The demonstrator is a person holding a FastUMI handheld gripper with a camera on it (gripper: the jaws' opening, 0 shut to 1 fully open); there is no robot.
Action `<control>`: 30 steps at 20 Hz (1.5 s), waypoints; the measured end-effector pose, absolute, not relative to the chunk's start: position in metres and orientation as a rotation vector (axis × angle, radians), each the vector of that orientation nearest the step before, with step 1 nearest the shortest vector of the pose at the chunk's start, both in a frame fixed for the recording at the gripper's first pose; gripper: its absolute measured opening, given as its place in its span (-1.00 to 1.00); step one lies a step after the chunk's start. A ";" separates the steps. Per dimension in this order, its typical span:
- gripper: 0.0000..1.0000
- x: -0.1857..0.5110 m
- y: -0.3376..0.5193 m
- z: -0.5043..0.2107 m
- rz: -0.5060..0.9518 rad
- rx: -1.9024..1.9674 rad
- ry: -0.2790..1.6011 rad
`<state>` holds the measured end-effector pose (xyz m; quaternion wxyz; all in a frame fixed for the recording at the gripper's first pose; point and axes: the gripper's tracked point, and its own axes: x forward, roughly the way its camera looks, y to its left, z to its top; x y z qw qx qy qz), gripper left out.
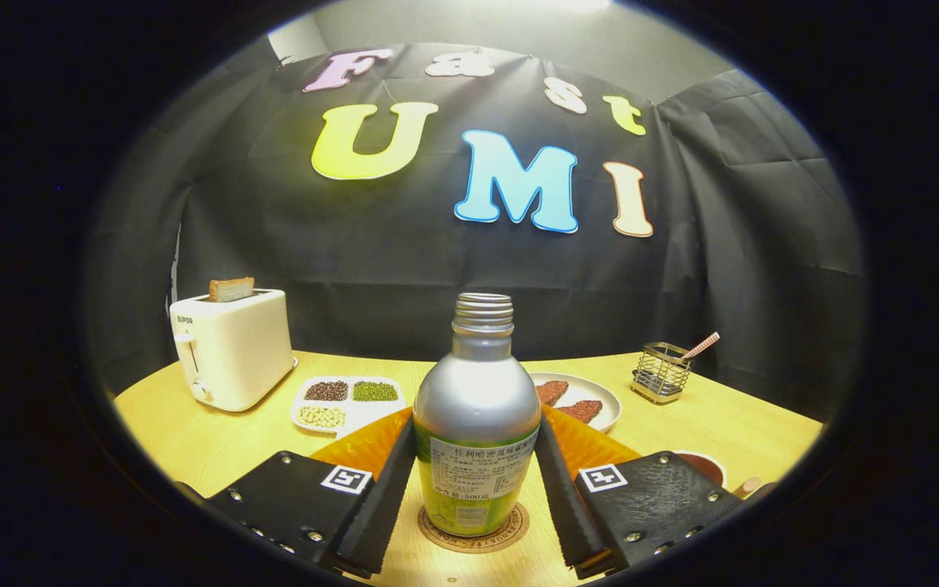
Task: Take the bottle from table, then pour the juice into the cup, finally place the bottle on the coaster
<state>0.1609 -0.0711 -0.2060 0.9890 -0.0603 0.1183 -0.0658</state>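
A silver bottle (pixel 478 391) with a green label and no cap stands upright on a round cork coaster (pixel 510 528) on the wooden table (pixel 192 440). My gripper (pixel 476 425) holds it between the fingers, and both fingers (pixel 388 489) lie against the bottle's sides at label height. A dark cup (pixel 704 465) sits to the right, partly hidden behind the right finger's mount.
An orange mat (pixel 359 444) lies just behind the bottle. Beyond it are a divided tray of beans (pixel 347 402) and a plate with meat slices (pixel 592 401). A white toaster (pixel 231 349) with toast stands far left, a wire holder (pixel 661 371) far right.
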 end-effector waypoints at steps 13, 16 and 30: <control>0.57 0.161 -0.073 -0.218 -0.132 -0.124 0.239; 0.82 0.153 -0.074 -0.215 -0.130 -0.157 0.267; 0.97 0.075 -0.047 0.026 -0.049 -0.122 0.037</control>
